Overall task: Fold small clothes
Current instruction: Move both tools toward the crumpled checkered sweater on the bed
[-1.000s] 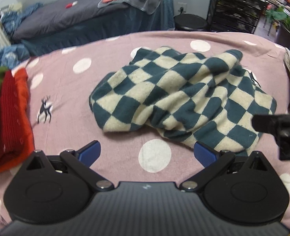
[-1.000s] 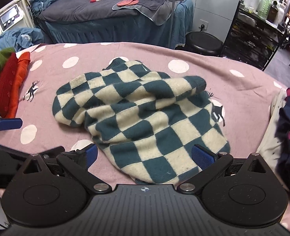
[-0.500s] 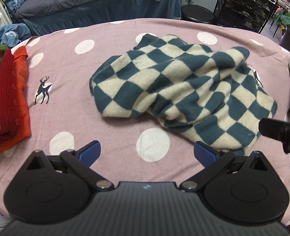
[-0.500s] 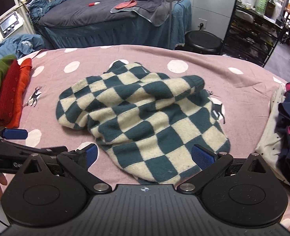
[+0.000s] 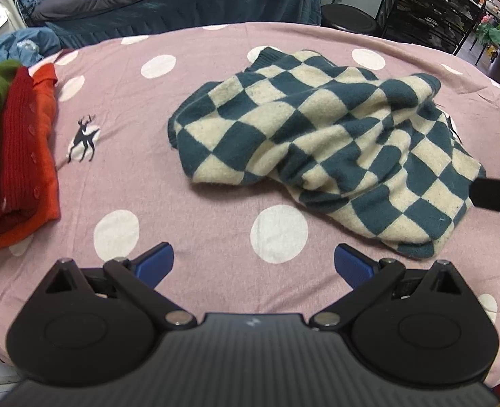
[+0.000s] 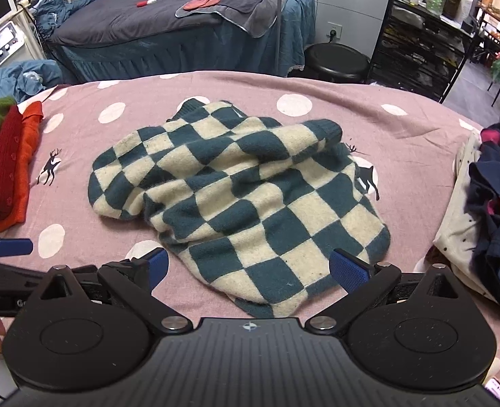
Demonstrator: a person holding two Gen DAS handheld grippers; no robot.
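Observation:
A teal and cream checked sweater (image 5: 321, 146) (image 6: 236, 190) lies crumpled in the middle of the pink spotted bedsheet (image 5: 131, 176) (image 6: 402, 142). My left gripper (image 5: 254, 264) hangs open above the sheet, to the near left of the sweater, with nothing between its blue pads. Over the sweater's near hem my right gripper (image 6: 248, 268) stands open and holds nothing. In the right wrist view the left gripper (image 6: 11, 247) shows at the left edge. The right gripper's black tip (image 5: 494, 195) pokes into the left wrist view at the right edge.
Folded green, red and orange knits (image 5: 16, 156) (image 6: 2, 162) are stacked at the sheet's left. A heap of navy and white clothes (image 6: 487, 210) lies at the right. Behind stand a grey-covered massage bed (image 6: 168, 23), a black stool (image 6: 338, 61) and a shelf rack (image 6: 422, 44).
Both grippers have drawn back and risen a little, so the sweater sits farther off in both views. The sweater has not moved. Both stay open.

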